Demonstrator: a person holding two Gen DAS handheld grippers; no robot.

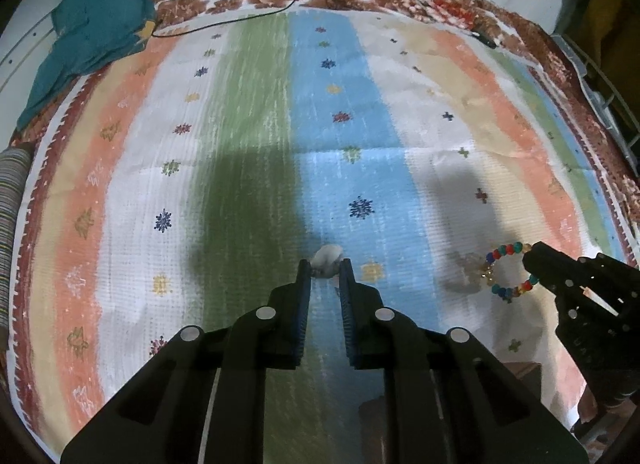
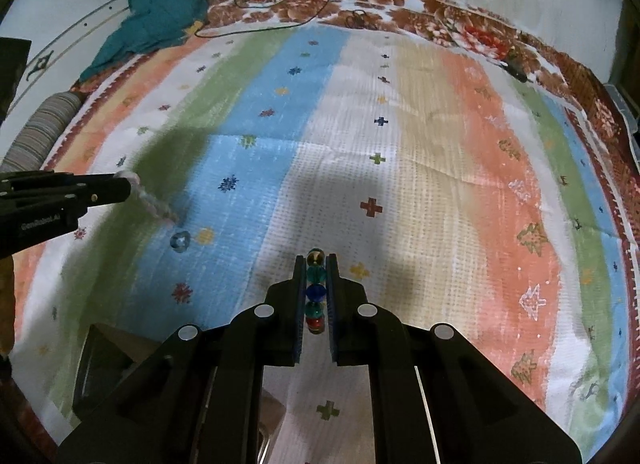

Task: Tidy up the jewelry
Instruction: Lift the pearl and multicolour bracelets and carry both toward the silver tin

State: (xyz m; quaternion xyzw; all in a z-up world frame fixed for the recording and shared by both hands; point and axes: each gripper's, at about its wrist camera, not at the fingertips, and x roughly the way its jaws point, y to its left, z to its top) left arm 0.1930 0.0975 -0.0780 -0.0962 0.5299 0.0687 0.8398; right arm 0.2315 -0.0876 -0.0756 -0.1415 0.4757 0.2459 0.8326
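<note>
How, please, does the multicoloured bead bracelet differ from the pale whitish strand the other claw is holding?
The multicoloured bead bracelet mixes red, blue, teal and amber beads; the pale whitish strand is one washed-out tone. The bracelet forms a closed ring; the strand hangs as a line toward the striped cloth. Each is gripped by a claw: right, left.

Right tongs [image 2: 316,264] clamp a row of coloured beads [image 2: 315,292] above the striped cloth [image 2: 400,168]; at far left, the left tongs [image 2: 124,188] dangle a pale chain [image 2: 154,204], its end touching the cloth.

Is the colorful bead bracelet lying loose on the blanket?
No, the right gripper is pinching the colorful bead bracelet between its fingers.
</note>
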